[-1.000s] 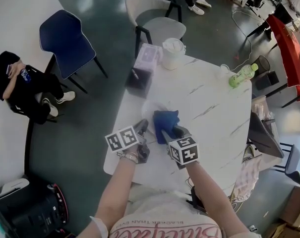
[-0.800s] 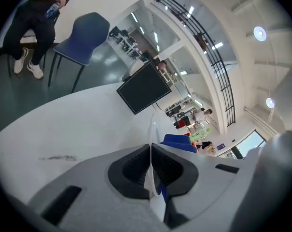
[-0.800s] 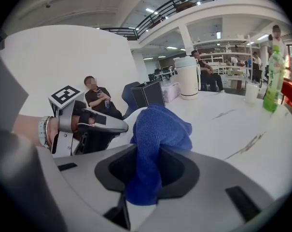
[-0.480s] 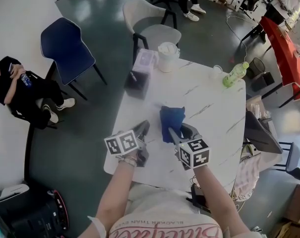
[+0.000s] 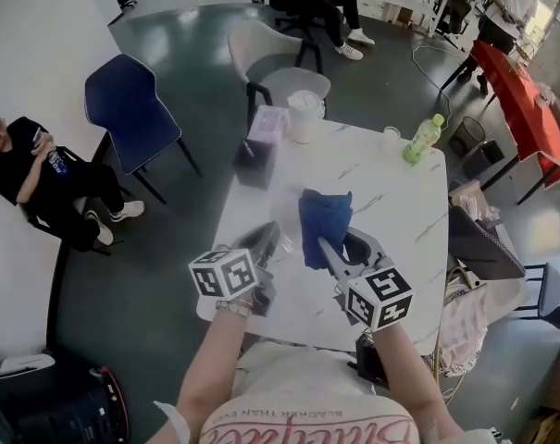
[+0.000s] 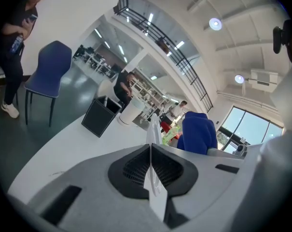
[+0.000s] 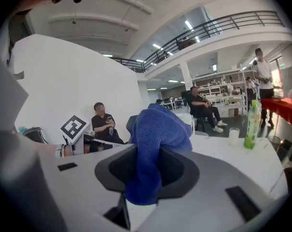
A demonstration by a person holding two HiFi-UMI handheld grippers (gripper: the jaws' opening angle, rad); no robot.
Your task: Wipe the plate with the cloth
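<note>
White marble-pattern table (image 5: 391,202) in an open workspace, with both tools raised above it and nothing resting on the top between them.

The main risk, judging from the grip, is the plate (image 6: 153,126) swinging or slipping. It is held by one narrow pinch at its rim and stands edge-on in the air with no support from the table. A firm push from the cloth (image 5: 321,218) against its face could lever it round in the jaws or work it free. It could then drop to the tabletop or over the near edge to the floor. A second risk lies with the cloth itself. It is clamped as a bunched fold with much of it standing loose beyond the jaws, so a dragging stroke could tug it out, or only a small wad might meet the plate. A green bottle (image 5: 422,139) stands well apart at the far side and looks out of harm's way.

The left gripper (image 5: 264,239) has its jaws all but together, pressed on the thin white rim of the plate, which runs straight up between them. The right gripper (image 5: 333,248) has its jaws narrow and clamped on the blue cloth. From the left gripper view, the cloth sits beside the plate and apart from it.
</note>
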